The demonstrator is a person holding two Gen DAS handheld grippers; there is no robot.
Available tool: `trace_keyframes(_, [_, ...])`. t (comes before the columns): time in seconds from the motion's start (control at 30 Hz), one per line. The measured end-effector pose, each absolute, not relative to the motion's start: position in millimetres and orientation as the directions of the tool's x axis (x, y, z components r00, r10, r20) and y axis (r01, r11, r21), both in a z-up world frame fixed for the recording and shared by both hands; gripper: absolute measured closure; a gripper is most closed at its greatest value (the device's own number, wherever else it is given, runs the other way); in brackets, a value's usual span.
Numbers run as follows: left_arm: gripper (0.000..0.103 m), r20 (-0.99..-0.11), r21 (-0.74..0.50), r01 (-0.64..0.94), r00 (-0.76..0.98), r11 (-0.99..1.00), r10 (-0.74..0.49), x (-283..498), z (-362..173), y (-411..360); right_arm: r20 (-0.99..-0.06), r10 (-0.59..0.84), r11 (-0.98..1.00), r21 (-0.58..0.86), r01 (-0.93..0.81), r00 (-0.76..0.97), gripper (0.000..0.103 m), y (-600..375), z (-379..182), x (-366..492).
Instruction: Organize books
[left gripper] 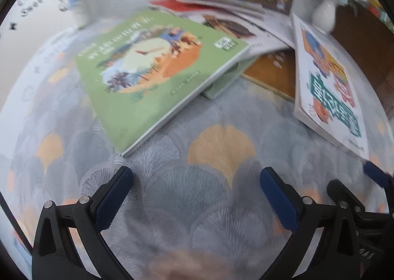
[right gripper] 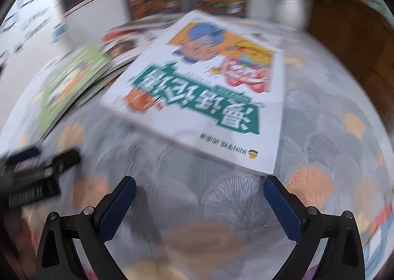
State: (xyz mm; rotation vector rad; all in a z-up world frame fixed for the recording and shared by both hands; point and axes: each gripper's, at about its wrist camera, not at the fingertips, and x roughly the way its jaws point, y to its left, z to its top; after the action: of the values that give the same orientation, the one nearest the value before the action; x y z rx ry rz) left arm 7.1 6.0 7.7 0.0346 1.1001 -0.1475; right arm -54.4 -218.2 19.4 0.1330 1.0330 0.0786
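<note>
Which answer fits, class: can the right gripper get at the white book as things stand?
Probably yes. The right gripper is open, the white book lies straight ahead with its near corner by the fingers, and only bare tablecloth lies between.

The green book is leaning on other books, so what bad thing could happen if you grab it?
The green book rests tilted on a paler green book, so pulling it may drag the books beneath. The white vase of flowers stands close behind the pile and might tip. Both grippers' jaws are open, holding nothing.
</note>
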Motion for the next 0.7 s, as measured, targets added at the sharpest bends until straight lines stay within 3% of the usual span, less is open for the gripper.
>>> trace_keyframes(0.07, [0.001, -0.889, -0.118, 0.126, 0.429, 0.985, -0.161, 9.1, 16.9, 12.9, -0.838, 0.220, 0.964, 0.264, 0.018, 0.499, 0.018, -240.2, 25.1, -55.1])
trace_keyframes(0.13, [0.001, -0.871, -0.178, 0.140, 0.439, 0.974, -0.222, 11.9, 27.0, 14.3, -0.797, 0.362, 0.894, 0.443, 0.061, 0.484, 0.019, -267.4, 25.7, -50.6])
trace_keyframes(0.2, [0.002, -0.866, -0.172, 0.155, 0.448, 0.973, -0.224, 18.3, 35.4, 7.5, -0.779, 0.407, 0.850, 0.514, 0.115, 0.476, 0.024, -286.7, 24.2, -43.1])
trace_keyframes(0.27, [0.003, -0.859, -0.163, 0.181, 0.458, 0.970, -0.230, 23.2, 40.1, -5.0, -0.800, 0.370, 0.870, 0.477, 0.128, 0.472, 0.040, -295.7, 29.1, -37.5])
trace_keyframes(0.37, [0.006, -0.861, -0.191, 0.238, 0.424, 0.952, -0.279, 24.4, 41.6, -26.2, -0.790, 0.358, 0.885, 0.457, 0.089, 0.497, 0.040, -304.6, 44.5, -32.7])
trace_keyframes(0.53, [0.006, -0.848, -0.138, 0.316, 0.452, 0.939, -0.277, 32.3, 47.2, -60.8, -0.837, 0.171, 0.955, 0.271, 0.122, 0.520, 0.040, -326.6, 57.2, -2.1])
trace_keyframes(0.7, [0.009, -0.874, -0.177, 0.385, 0.362, 0.906, -0.325, 59.8, 32.6, -94.9, -0.873, 0.205, 0.945, 0.294, 0.141, 0.443, 0.048, -333.3, 22.8, 34.9])
